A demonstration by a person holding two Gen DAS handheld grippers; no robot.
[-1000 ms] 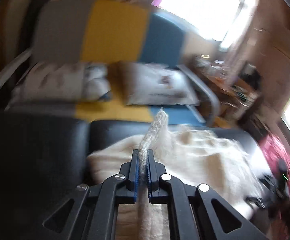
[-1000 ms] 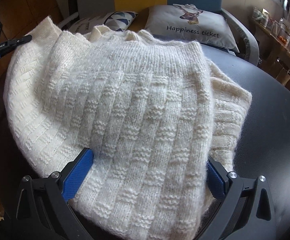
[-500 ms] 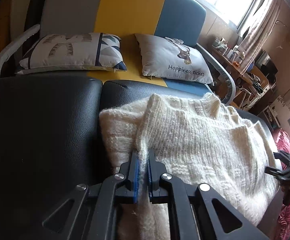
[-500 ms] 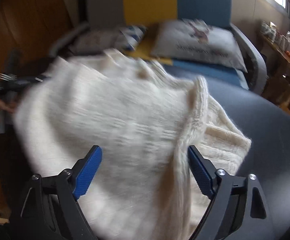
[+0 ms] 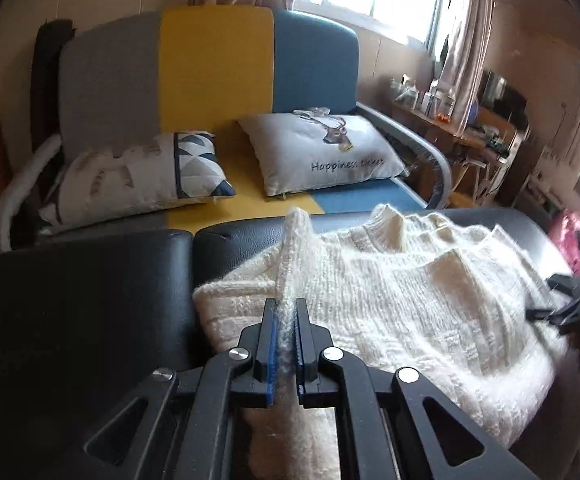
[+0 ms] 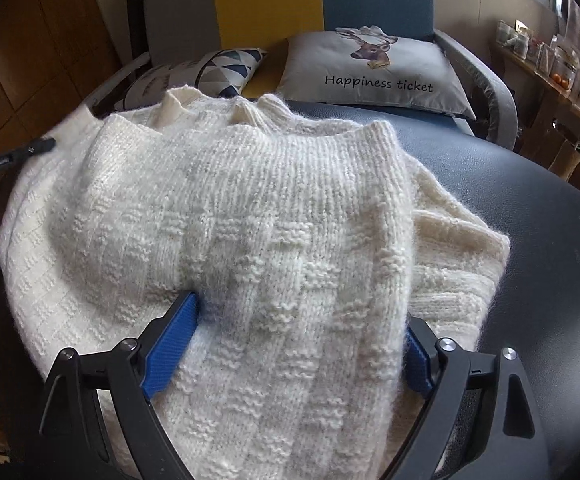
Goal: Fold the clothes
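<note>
A cream knitted sweater (image 5: 409,300) lies bunched and partly folded on a black padded table (image 5: 70,300). My left gripper (image 5: 286,308) is shut on a raised edge of the knit at the sweater's left side, and the fabric stands up in a ridge from its pads. In the right wrist view the sweater (image 6: 250,200) fills the middle. My right gripper (image 6: 297,312) straddles a folded layer, its jaws wide and opening, with the knit between the blue pads (image 6: 170,340). The left gripper (image 6: 30,148) shows at the sweater's far left edge.
Behind the table stands a grey, yellow and blue sofa (image 5: 214,72) with a patterned pillow (image 5: 138,176) and a deer pillow (image 5: 321,152). A cluttered wooden shelf (image 5: 469,132) runs along the right wall. Bare black table (image 6: 529,220) lies right of the sweater.
The left gripper keeps its hold and has raised the edge slightly. The fold that was lifted and blurred half a second ago now lies flat between the right jaws.
</note>
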